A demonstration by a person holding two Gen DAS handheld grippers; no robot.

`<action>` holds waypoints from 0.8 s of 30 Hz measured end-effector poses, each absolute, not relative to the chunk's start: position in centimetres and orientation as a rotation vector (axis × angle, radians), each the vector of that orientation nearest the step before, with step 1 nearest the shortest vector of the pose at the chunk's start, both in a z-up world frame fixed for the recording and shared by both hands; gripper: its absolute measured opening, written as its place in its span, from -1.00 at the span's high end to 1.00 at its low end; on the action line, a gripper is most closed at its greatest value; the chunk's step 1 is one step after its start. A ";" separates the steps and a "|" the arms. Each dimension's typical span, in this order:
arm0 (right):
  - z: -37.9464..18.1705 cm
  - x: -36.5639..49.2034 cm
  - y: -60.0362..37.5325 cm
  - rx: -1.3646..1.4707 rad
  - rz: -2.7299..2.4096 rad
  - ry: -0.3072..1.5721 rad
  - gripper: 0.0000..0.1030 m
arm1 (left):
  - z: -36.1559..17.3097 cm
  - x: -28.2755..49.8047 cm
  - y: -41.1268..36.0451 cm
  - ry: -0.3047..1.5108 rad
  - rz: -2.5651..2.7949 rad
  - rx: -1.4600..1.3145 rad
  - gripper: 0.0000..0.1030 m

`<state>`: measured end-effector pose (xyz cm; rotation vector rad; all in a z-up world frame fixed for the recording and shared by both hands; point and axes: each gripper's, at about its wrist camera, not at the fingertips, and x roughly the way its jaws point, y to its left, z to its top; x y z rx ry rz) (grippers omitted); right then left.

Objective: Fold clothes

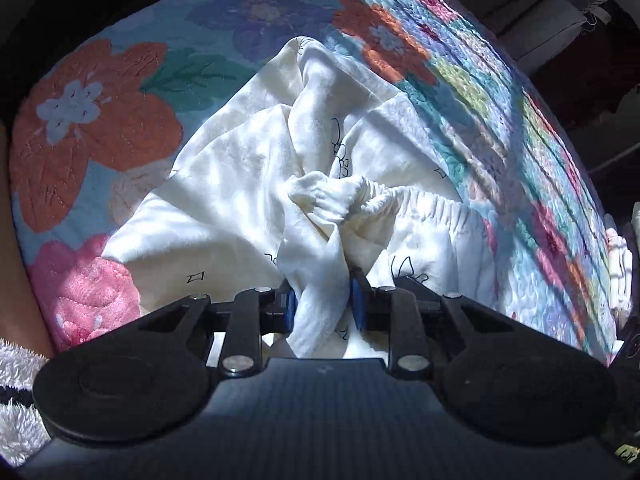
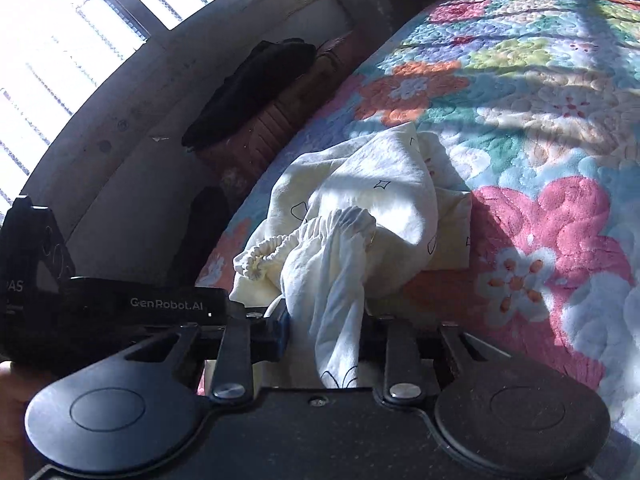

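Observation:
A cream garment (image 1: 240, 184) with small black line drawings and a gathered elastic waistband (image 1: 360, 196) lies crumpled on a floral quilt (image 1: 100, 120). My left gripper (image 1: 322, 300) is shut on a bunched strip of this cloth, which runs up between its blue pads. In the right wrist view the same cream garment (image 2: 384, 192) lies heaped, its waistband (image 2: 304, 236) curling left. My right gripper (image 2: 324, 328) is shut on a hanging fold of it. The left gripper's black body (image 2: 120, 308) shows at the left edge of that view.
The bed's edge curves along a grey wall (image 2: 132, 120) under a bright window (image 2: 60, 40). A dark cloth (image 2: 248, 84) lies on a brown headboard. A white fluffy rug (image 1: 16, 396) shows at lower left. Open quilt (image 2: 540, 240) spreads to the right.

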<state>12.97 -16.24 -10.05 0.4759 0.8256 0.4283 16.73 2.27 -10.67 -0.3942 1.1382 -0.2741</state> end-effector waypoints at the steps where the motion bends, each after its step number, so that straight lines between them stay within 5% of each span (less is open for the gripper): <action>1: -9.7 12.5 -16.9 0.466 0.419 0.817 0.36 | -10.3 16.5 1.7 1.137 -0.292 -0.383 0.54; 24: -2.5 1.0 -37.0 0.280 0.202 0.605 0.45 | -3.0 10.8 -22.9 1.033 -0.582 -0.169 0.59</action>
